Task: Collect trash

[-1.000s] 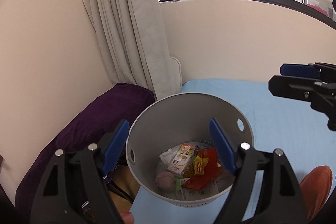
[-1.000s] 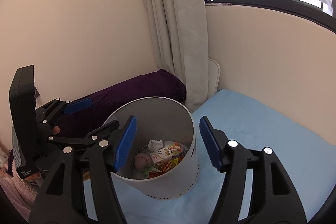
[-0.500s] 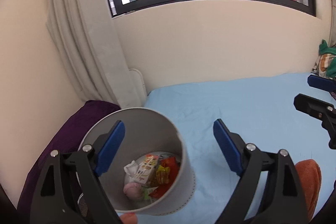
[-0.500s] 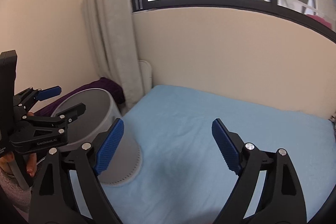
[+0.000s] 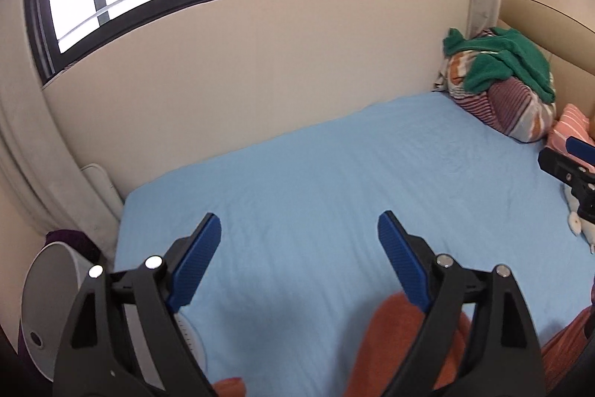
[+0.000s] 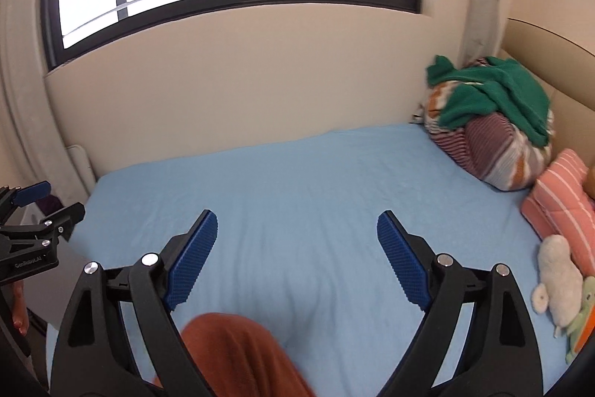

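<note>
The white round trash bin (image 5: 48,307) stands at the bed's left end, at the lower left of the left wrist view; its contents are hidden from here. My left gripper (image 5: 299,253) is open and empty above the light blue bed sheet (image 5: 316,181), to the right of the bin. My right gripper (image 6: 297,248) is open and empty over the middle of the sheet (image 6: 297,173). The left gripper also shows at the left edge of the right wrist view (image 6: 41,203). No loose trash shows on the sheet.
A striped pillow with a green cloth (image 6: 494,121) lies at the far right corner. A pink striped cushion (image 6: 561,196) and a white plush toy (image 6: 554,278) lie along the right side. An orange cloth (image 6: 238,356) lies close below the grippers. A wall and window run behind the bed.
Both grippers have swung right, away from the bin and toward the middle of the bed. The bin has slid from the centre of the left wrist view to its lower left corner.
</note>
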